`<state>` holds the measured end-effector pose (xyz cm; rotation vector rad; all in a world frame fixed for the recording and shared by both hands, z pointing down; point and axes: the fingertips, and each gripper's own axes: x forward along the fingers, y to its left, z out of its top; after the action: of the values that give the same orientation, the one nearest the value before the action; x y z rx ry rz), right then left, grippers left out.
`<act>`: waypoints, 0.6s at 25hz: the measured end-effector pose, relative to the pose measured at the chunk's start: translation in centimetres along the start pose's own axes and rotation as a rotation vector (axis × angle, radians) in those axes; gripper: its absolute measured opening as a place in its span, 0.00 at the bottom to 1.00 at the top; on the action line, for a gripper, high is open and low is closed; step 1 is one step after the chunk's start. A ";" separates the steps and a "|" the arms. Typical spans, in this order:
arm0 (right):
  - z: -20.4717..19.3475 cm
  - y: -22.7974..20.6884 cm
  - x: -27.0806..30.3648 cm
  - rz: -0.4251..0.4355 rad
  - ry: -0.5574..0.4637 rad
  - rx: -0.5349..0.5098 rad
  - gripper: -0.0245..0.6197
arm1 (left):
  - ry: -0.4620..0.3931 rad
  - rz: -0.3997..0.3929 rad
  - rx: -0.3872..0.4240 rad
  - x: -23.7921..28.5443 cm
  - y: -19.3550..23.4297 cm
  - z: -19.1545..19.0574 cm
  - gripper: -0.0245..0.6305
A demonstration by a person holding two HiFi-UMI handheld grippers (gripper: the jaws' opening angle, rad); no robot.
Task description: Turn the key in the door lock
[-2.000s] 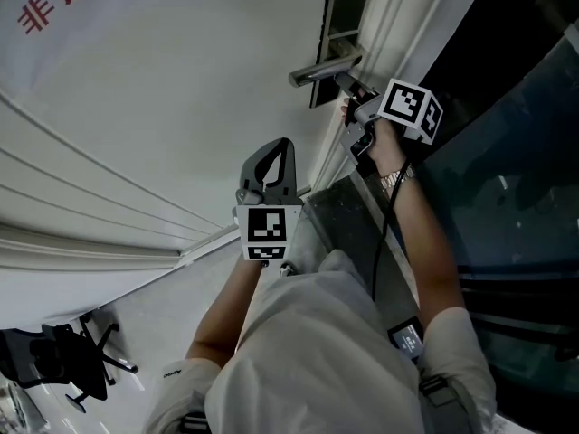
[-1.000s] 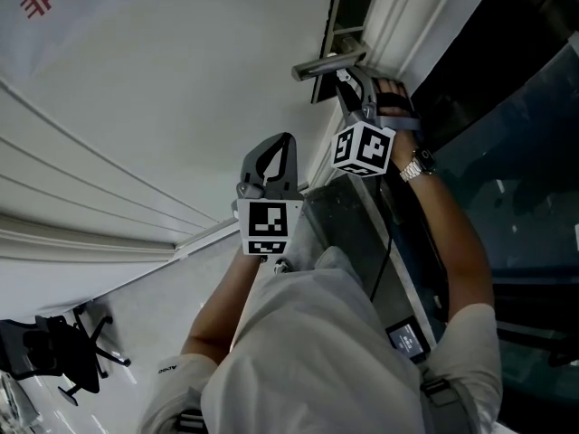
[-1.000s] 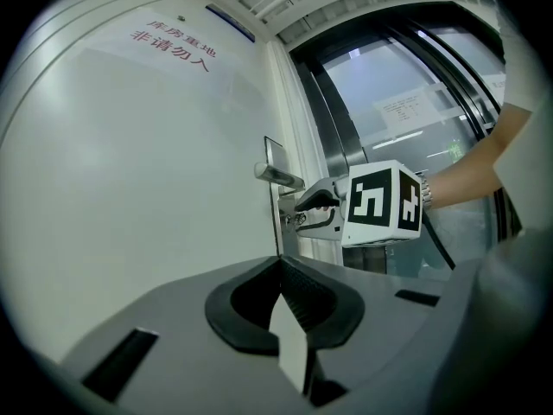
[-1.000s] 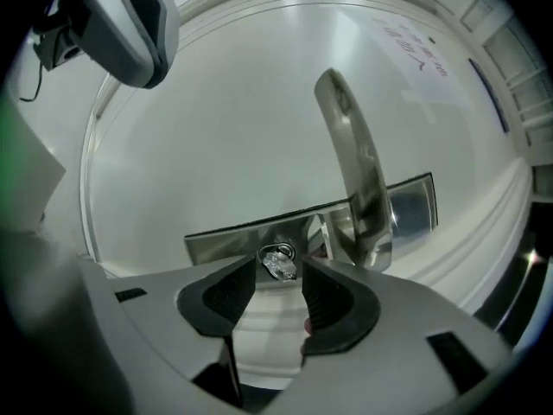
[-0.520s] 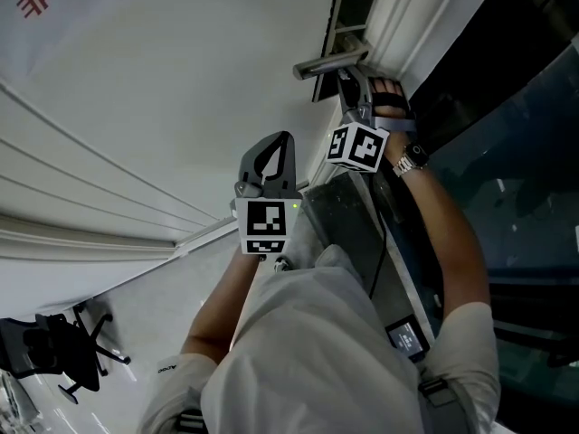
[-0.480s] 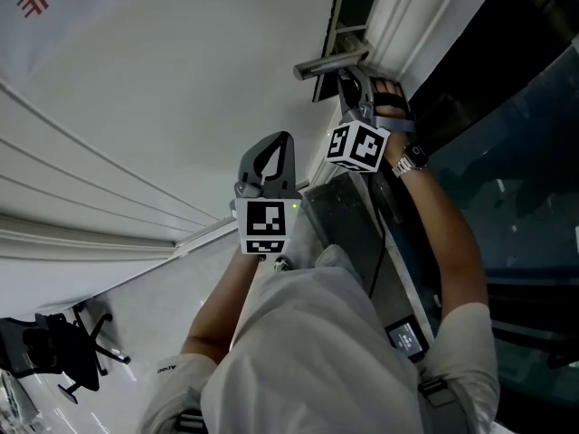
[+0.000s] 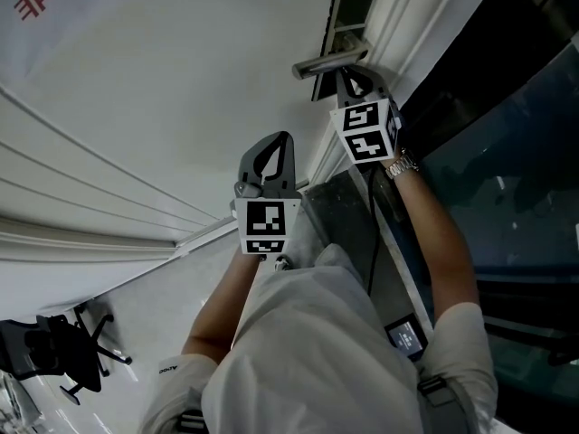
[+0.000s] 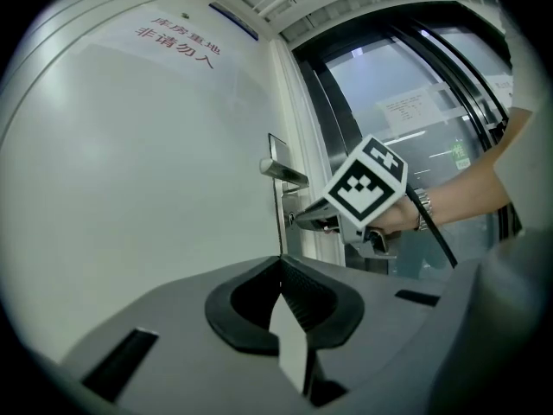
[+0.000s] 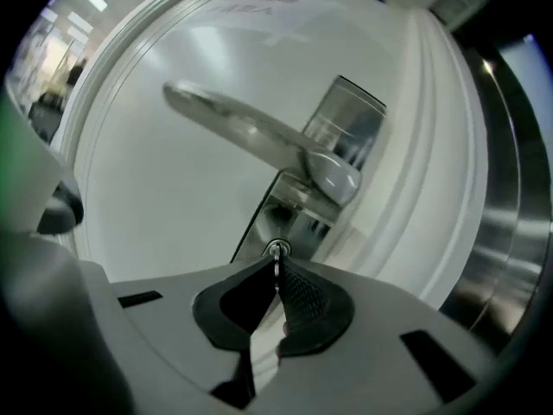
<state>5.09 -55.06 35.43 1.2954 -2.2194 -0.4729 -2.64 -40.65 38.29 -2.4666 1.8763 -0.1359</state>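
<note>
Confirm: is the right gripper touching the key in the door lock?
Touching. In the right gripper view the right gripper has just been closing its jaws, which pinch the thin key sticking out of the lock.

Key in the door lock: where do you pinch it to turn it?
Pinch the key by its flat head, the only part sticking out of the lock plate. Come straight on, below the lever handle. Pads on the two flat faces give turning grip. The right gripper, whose jaws have just been closing, pinches it so.

Black office chair (image 7: 63, 355) lower left; red lettering (image 7: 34, 1) upper left; paper notice (image 8: 413, 109) on glass pane (image 8: 371, 67).
</note>
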 end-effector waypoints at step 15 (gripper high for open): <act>-0.7 -0.5 0.2 0.507 -0.052 1.664 0.05 | 0.004 -0.007 0.003 0.2 -0.4 -0.1 0.05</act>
<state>5.77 -55.50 35.72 1.0983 -2.6993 1.8754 -2.21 -40.74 38.48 -2.4727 1.8683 -0.1439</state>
